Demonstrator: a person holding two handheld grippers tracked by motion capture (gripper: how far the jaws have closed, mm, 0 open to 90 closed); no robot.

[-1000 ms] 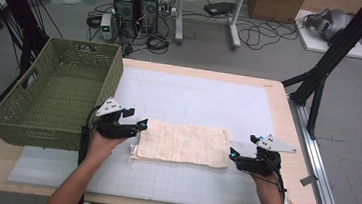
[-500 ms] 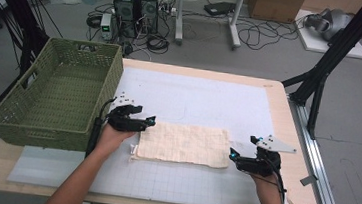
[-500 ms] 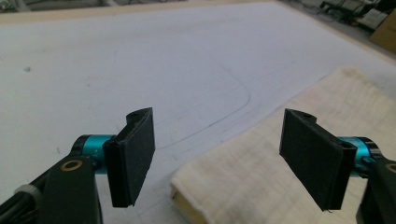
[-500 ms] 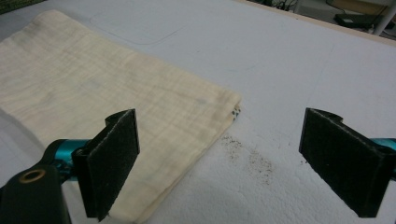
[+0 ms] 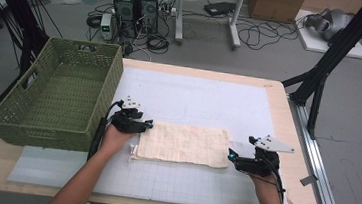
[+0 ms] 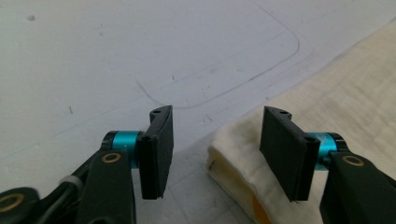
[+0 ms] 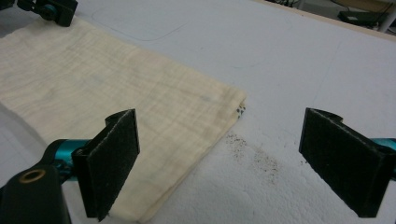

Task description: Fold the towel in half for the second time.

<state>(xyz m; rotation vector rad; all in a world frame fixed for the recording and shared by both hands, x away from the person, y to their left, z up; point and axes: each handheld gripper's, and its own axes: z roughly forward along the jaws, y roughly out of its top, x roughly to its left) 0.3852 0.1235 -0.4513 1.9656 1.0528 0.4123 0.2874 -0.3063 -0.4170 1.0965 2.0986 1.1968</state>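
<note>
the folded cream cloth [image 5: 183, 143] is lying flat on the white mat [image 5: 209, 102] between the two tools. the left gripper [image 6: 215, 140] is hovering with jaws apart, the cloth's far-left corner just ahead of its right jaw. the right gripper [image 7: 219, 161] is gaping wide beside the cloth's right edge. this looks like lining up for a corner pinch; next, each tool probably needs to straddle its corner before closing.

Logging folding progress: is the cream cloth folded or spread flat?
Folded: the cream cloth shows stacked layers at its corner edge.
</note>
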